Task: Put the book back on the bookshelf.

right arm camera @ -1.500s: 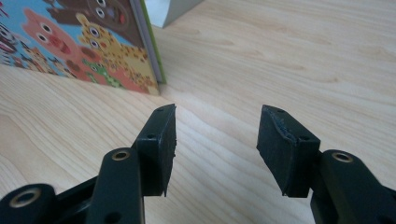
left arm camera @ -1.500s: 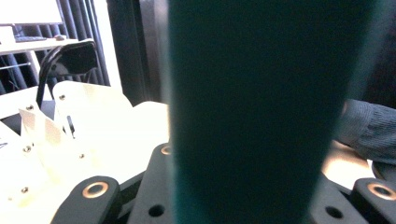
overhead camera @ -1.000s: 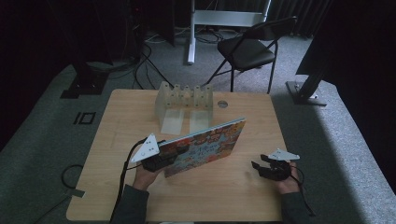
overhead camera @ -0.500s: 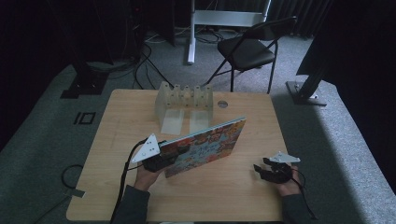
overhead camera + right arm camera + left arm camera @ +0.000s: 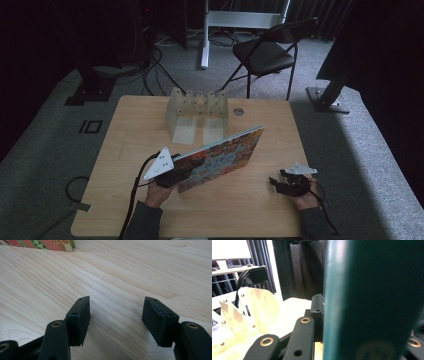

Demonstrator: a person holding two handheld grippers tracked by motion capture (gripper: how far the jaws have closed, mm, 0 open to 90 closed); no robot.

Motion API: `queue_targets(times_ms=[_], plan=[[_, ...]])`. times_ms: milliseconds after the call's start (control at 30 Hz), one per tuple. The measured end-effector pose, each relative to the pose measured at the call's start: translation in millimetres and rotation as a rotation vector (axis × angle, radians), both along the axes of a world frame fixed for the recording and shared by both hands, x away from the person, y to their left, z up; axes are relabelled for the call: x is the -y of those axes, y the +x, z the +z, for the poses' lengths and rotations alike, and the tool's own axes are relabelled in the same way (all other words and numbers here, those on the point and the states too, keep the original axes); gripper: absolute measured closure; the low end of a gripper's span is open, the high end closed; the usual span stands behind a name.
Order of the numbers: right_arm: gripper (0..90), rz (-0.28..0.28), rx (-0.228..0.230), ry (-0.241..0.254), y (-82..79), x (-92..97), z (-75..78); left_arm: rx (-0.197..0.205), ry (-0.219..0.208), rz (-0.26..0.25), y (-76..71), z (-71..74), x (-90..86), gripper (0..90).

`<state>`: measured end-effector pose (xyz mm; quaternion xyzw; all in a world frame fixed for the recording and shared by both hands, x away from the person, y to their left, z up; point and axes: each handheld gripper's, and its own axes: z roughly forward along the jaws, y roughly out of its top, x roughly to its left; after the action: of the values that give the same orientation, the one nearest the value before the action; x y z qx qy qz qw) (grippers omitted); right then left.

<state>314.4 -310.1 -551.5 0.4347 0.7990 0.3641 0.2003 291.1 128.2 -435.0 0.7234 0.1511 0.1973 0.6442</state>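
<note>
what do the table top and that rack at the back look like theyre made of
Table: pale wood or wood-look laminate, matte; clear grain lines in the right gripper view. Rack: looks like translucent, frosted plastic sheet, whitish and screwed together; acrylic is only a guess.

The right gripper (image 5: 115,320) hangs low over the pale wooden table (image 5: 130,272), its two black jaws standing well apart with nothing but bare wood grain between them. Each jaw ends in a blocky black pad, the right pad (image 5: 158,320) looking a little worn along its top edge, and brass-coloured rivets show on the arms behind them. At the top left corner, the edge of a brightly patterned book (image 5: 42,244) lies on the table, well apart from the jaws.
</note>
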Motion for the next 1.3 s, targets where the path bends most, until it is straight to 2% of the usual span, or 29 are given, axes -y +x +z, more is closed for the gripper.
queue_targets(times_ms=[167, 367, 567, 800, 1300], plan=[[37.2, 0.001, 0.001, 0.006, 0.8, -0.1, -0.7, 0.004, -0.009, 0.004, -2.0, -1.0, 0.8, 79.6], [36.0, 0.0, 0.0, 0.006, 1.4, -0.2, -0.8, 0.023, 0.008, 0.01, -7.7, -0.7, 3.2, 79.7], [32.5, 0.01, -0.004, 0.004, 1.9, -0.6, -1.0, 0.033, 0.004, 0.026, -12.2, -1.9, 3.9, 79.8], [28.1, 0.015, -0.008, 0.0, 2.6, -1.3, -1.2, 0.03, -0.007, 0.051, -14.5, -2.5, 2.4, 80.2], [27.2, 0.012, -0.01, 0.001, 3.1, -2.2, -1.2, 0.026, -0.012, 0.1, -20.0, -2.6, -4.9, 80.3]])
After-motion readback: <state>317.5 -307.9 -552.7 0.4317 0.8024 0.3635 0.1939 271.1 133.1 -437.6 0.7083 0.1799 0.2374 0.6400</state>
